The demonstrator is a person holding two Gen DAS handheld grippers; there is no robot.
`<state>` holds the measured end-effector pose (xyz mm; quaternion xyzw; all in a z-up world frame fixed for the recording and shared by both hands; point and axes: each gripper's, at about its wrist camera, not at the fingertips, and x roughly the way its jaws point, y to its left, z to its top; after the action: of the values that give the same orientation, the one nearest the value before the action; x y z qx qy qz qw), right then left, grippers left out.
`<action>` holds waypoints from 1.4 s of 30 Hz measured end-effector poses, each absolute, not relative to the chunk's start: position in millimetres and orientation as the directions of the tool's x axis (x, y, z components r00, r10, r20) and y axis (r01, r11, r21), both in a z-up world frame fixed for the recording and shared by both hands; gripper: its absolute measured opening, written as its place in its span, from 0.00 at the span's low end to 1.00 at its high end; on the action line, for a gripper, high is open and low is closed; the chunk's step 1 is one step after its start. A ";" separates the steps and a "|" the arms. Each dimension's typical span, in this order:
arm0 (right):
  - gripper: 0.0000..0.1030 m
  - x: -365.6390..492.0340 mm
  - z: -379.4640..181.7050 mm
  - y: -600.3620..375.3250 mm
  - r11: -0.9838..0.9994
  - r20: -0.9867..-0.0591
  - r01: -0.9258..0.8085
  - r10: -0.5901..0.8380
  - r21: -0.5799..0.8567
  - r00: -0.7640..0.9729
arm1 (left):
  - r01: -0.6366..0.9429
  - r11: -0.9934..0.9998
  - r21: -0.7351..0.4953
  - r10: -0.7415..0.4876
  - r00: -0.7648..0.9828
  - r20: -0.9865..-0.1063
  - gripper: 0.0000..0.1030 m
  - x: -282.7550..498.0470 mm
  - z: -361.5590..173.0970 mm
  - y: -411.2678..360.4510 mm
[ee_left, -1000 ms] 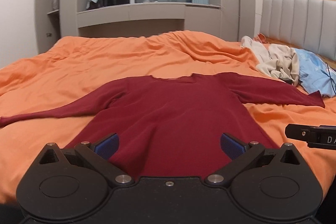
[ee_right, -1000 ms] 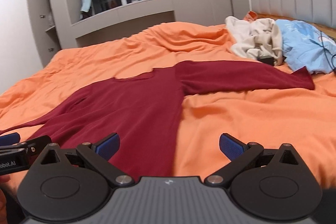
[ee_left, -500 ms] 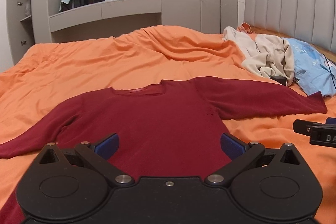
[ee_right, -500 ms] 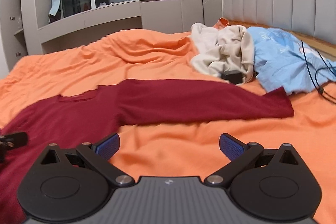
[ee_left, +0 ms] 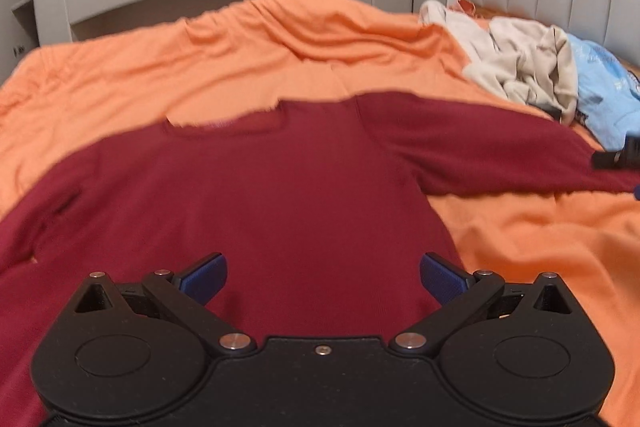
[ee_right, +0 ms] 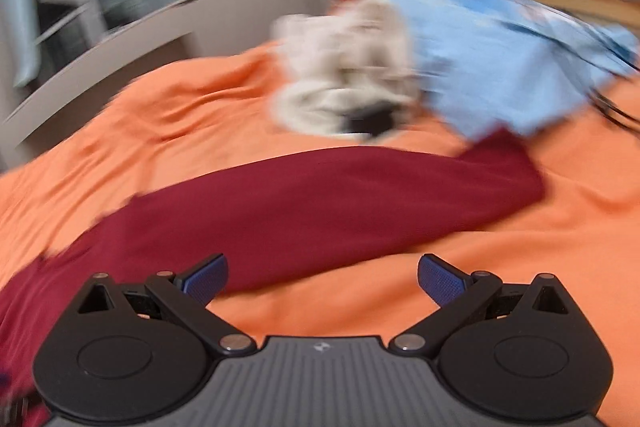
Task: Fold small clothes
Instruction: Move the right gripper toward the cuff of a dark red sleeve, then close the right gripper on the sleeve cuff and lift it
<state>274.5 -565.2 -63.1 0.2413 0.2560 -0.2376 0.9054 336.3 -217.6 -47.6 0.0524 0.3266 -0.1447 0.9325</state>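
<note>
Red sweater [ee_left: 288, 195] lies flat on the orange duvet [ee_left: 260, 47], sleeves out — 0 folds done, by my read. Left gripper [ee_left: 323, 277] and right gripper [ee_right: 322, 277] both wide open, holding nothing — right sleeve [ee_right: 320, 195] looks next.

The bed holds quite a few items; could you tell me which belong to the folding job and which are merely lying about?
Part of the job:
red long-sleeved top
left gripper, open
right gripper, open

Lying about:
beige garment
light blue cloth
orange bedcover
</note>
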 end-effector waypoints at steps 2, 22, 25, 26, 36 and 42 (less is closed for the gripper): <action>1.00 272.1 -71.4 -585.5 0.687 -0.583 0.627 -0.356 0.367 0.731 | 0.299 0.954 -0.005 -0.233 0.732 -0.640 1.00 338.3 -56.2 -217.4; 0.56 273.5 -117.4 -641.6 0.430 -0.508 0.679 -0.453 0.595 0.732 | 0.320 0.947 -0.022 -0.254 0.706 -0.661 1.00 344.1 -34.8 -215.3; 0.45 273.1 -117.8 -643.8 0.422 -0.510 0.699 -0.483 0.577 0.712 | 0.322 0.945 0.049 -0.218 0.738 -0.639 1.00 339.1 -13.2 -205.9; 0.44 272.6 -118.5 -645.1 0.423 -0.498 0.694 -0.489 0.582 0.716 | 0.315 0.946 0.081 -0.198 0.756 -0.624 1.00 336.8 -7.8 -201.9; 0.06 271.5 -102.3 -643.0 0.461 -0.439 0.667 -0.511 0.586 0.739 | 0.254 0.965 0.060 -0.177 0.808 -0.563 1.00 365.0 -0.5 -137.7; 0.06 274.5 -68.1 -629.6 0.543 -0.347 0.604 -0.506 0.583 0.790 | 0.173 0.985 -0.024 -0.151 0.772 -0.617 1.00 392.8 -15.5 -104.8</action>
<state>274.5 -629.6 -68.1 0.3575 0.0687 -0.3170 0.8758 392.8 -104.8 -15.5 0.0173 0.3264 -0.0861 0.9411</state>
